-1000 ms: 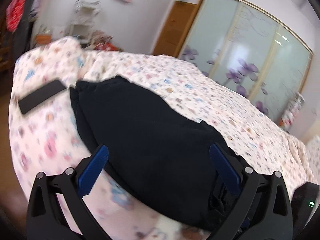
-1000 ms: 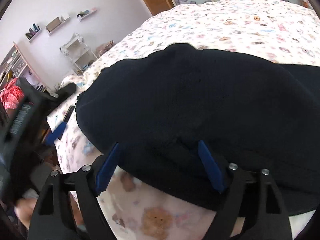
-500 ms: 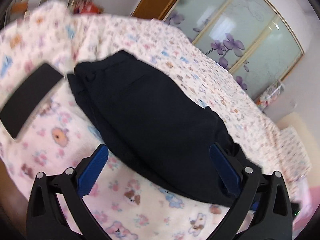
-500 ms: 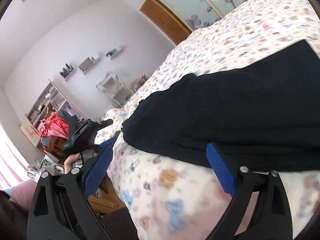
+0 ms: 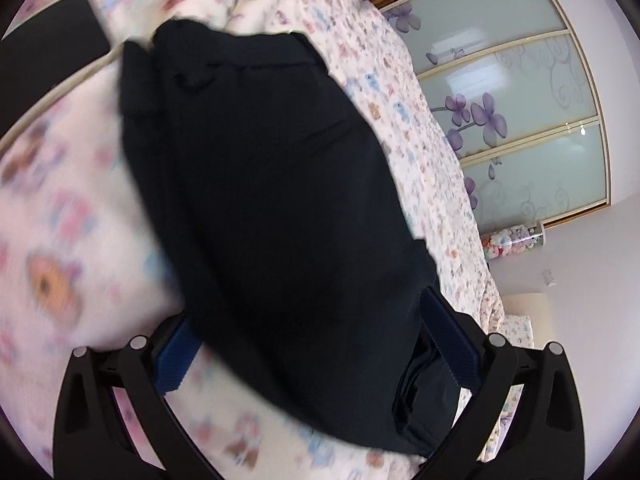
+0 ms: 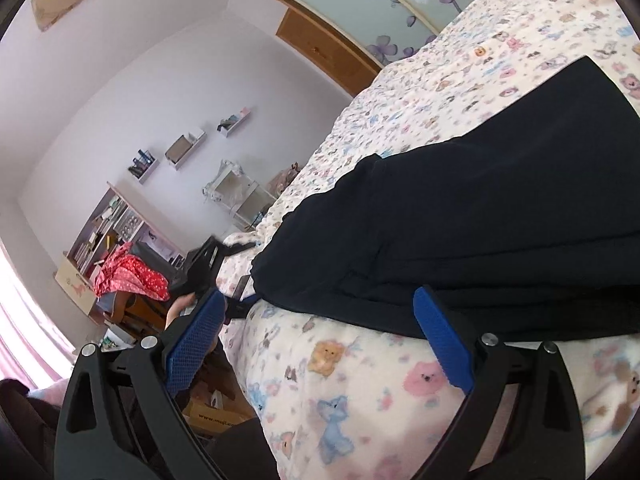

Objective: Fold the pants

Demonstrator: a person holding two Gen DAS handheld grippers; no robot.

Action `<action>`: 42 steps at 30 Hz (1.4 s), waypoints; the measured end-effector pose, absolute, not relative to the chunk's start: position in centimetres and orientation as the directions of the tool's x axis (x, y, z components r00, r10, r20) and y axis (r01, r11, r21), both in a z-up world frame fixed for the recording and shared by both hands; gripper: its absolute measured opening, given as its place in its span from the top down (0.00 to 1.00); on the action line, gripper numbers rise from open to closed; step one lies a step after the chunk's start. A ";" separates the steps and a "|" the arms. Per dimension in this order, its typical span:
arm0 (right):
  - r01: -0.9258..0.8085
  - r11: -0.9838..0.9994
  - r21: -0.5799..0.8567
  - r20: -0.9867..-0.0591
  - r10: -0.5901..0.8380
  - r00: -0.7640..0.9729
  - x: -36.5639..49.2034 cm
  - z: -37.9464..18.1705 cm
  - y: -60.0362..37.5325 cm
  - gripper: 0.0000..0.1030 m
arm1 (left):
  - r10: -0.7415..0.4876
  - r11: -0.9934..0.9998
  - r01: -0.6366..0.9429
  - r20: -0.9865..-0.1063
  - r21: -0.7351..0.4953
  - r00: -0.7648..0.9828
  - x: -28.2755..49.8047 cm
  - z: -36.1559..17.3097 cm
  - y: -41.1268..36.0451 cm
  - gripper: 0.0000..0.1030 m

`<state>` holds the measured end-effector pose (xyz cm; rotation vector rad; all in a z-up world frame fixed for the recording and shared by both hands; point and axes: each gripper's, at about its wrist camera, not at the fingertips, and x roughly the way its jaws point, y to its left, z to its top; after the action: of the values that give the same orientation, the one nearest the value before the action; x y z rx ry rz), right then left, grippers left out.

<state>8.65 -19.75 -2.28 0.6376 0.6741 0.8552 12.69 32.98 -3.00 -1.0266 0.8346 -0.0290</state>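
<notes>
The left gripper (image 5: 316, 354) is spread wide, its blue pads either side of the near end of the folded black pants (image 5: 272, 184), which cover part of the left pad. The right gripper (image 6: 320, 344) is also wide, tilted, just short of the pants' edge (image 6: 472, 236). They lie on the bed (image 6: 360, 392).

Bright, soft daylight throughout, glaring white-pink from a window (image 6: 16, 312) at the right view's left edge. Heavily motion-blurred across the bedspread (image 5: 60, 240) in the left view; strongly fisheye-bent, dark-vignetted at corners.
</notes>
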 end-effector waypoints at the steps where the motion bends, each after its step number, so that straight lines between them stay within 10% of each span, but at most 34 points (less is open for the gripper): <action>1: -0.459 0.511 0.727 -0.277 0.830 0.485 8.6 -2.2 -19.7 0.05 | -0.393 0.548 -0.313 -0.568 -0.776 0.723 13.1 -2.4 32.9 0.10; 8: -0.472 0.527 0.707 -0.308 0.830 0.466 8.5 -2.4 -18.8 0.04 | -0.314 0.636 -0.369 -0.664 -0.678 0.679 15.3 -2.9 32.8 0.40; 16: -0.481 0.517 0.708 -0.292 0.835 0.467 8.2 -1.9 -19.0 0.04 | -0.274 0.392 -0.531 -0.646 -0.752 0.712 15.5 -4.5 35.0 0.42; 23: -0.480 0.497 0.723 -0.215 0.822 0.528 7.8 -0.6 -20.9 0.04 | -0.067 0.661 -0.559 -0.781 -0.501 0.621 17.6 0.3 31.4 0.84; 31: -0.397 0.523 0.754 -0.132 0.713 0.688 7.6 0.6 -25.5 0.03 | 0.141 0.937 -0.320 -0.683 -0.143 0.717 19.2 9.6 20.3 0.86; 42: -0.138 0.574 0.807 -0.142 0.417 0.898 6.5 0.5 -32.7 0.03 | -0.039 0.971 0.161 -0.555 0.174 0.831 14.1 12.4 -2.2 0.87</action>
<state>6.51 -32.70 0.54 0.9055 0.3358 0.3327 14.10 -2.19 12.44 0.2184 0.5815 -0.1069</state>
